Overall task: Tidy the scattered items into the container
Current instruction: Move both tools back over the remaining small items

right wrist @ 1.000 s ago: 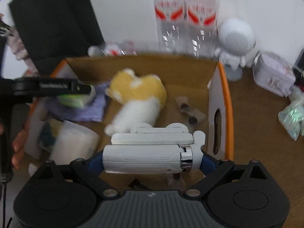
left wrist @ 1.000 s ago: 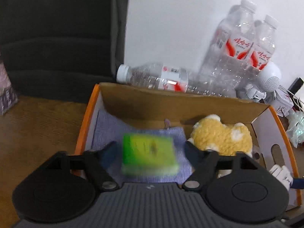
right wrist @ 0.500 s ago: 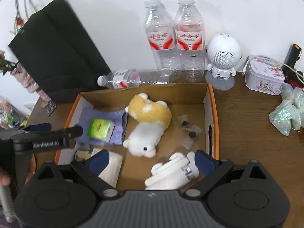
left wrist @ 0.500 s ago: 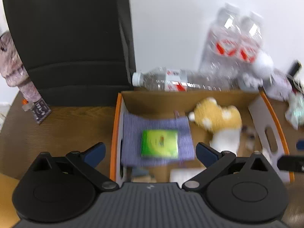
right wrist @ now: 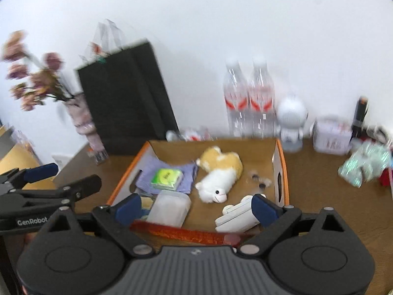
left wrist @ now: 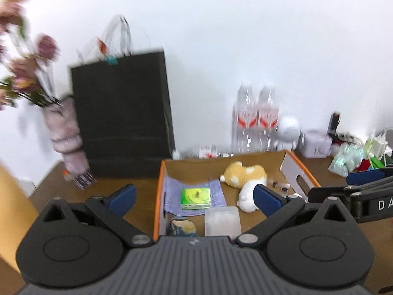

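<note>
An orange-edged cardboard box (left wrist: 158, 186) (right wrist: 284, 169) sits on the wooden table. Inside lie a green tissue pack (left wrist: 195, 198) (right wrist: 167, 179) on a purple cloth (left wrist: 216, 191) (right wrist: 187, 173), a yellow-and-white plush toy (left wrist: 245, 174) (right wrist: 218, 172), a clear plastic tub (left wrist: 222, 221) (right wrist: 169, 207) and a white device (right wrist: 237, 215). My left gripper (left wrist: 194, 198) is open and empty, held back above the box's near left. My right gripper (right wrist: 196, 207) is open and empty above the box's near edge. Each gripper shows in the other's view, at the side.
A black paper bag (left wrist: 122, 113) and a vase of pink flowers (left wrist: 66, 132) stand at the back left. Two upright water bottles (right wrist: 248, 103), a lying bottle (right wrist: 191, 134), a white robot figure (right wrist: 292, 120), a small tin (right wrist: 331, 137) and crinkly bags (right wrist: 363, 167) sit behind and right of the box.
The left gripper let go of the green pack onto the purple cloth; the right let go of the white device into the box. Both have pulled back and up, open.
</note>
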`<state>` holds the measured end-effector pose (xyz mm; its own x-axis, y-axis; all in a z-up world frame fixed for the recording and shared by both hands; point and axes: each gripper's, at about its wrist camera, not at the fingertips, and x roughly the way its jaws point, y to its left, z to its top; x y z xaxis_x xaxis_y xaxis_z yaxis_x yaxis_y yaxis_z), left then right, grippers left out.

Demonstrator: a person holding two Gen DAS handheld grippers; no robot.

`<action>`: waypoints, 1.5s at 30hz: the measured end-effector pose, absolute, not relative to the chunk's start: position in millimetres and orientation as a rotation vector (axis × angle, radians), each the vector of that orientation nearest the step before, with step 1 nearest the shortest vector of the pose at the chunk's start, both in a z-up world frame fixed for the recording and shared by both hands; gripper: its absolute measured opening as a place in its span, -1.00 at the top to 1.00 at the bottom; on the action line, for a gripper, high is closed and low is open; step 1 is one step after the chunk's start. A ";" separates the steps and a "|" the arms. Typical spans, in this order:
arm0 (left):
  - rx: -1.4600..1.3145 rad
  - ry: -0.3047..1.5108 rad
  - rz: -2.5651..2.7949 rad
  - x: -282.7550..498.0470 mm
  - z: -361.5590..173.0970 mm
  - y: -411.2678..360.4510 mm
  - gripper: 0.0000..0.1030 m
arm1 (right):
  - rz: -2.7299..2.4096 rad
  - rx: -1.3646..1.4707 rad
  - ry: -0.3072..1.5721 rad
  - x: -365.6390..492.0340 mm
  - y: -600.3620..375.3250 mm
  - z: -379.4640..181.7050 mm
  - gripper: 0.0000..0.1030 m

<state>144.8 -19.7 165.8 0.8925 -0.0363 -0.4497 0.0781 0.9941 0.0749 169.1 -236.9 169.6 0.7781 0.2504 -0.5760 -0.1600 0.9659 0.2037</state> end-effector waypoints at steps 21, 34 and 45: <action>0.008 0.692 -0.092 31.3 6.2 -4.6 -1.00 | 0.168 0.192 0.595 18.7 -217.4 5.6 -0.99; 0.045 0.709 -0.092 34.7 5.4 -12.3 -1.00 | 0.155 0.171 0.649 24.5 -213.8 0.6 -1.00; 0.042 0.709 -0.087 34.8 5.8 -11.7 -1.00 | 0.153 0.167 0.651 25.3 -214.1 1.3 -1.00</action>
